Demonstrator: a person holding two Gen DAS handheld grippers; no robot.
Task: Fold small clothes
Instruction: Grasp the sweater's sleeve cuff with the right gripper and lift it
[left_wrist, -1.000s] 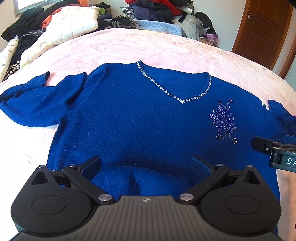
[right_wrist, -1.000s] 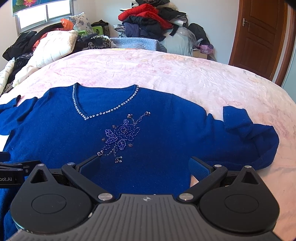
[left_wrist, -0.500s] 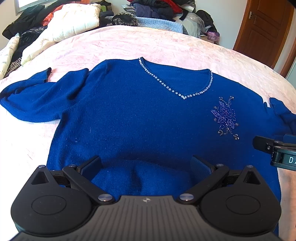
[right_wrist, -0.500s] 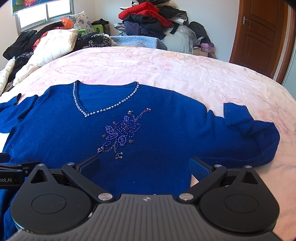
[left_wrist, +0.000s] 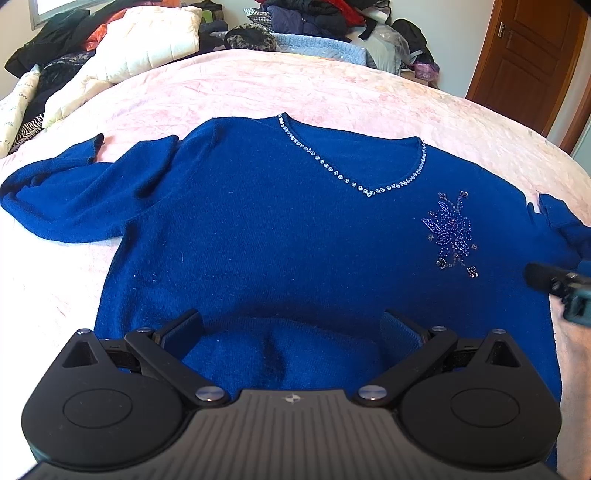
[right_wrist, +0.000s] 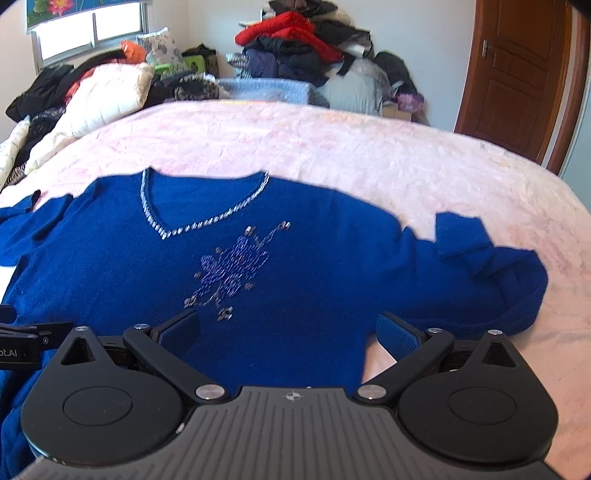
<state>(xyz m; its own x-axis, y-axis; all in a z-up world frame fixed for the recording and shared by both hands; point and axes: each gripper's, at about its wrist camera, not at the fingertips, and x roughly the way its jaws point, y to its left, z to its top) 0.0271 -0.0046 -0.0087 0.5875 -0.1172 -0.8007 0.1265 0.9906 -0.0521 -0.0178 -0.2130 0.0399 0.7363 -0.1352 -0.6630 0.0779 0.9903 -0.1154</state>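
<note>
Both grippers, wrist views. We hold the left gripper (left_wrist: 291, 326) low w/ jaws spread wide, blue pads facing inward. We hold the right gripper (right_wrist: 290, 330) alongside at approx. the same height, jaws equally wide; its tip shows at the right edge of the left view.

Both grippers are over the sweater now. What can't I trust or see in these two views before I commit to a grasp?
- Blue knit sweater: its hem is hidden behind the left gripper body in the left wrist view.
- Right wrist view: motion-blurred, so the beaded flower is smeared.
- Right gripper: contact with the cloth is not discernible.
- Left sleeve cuff: tiny.
</note>
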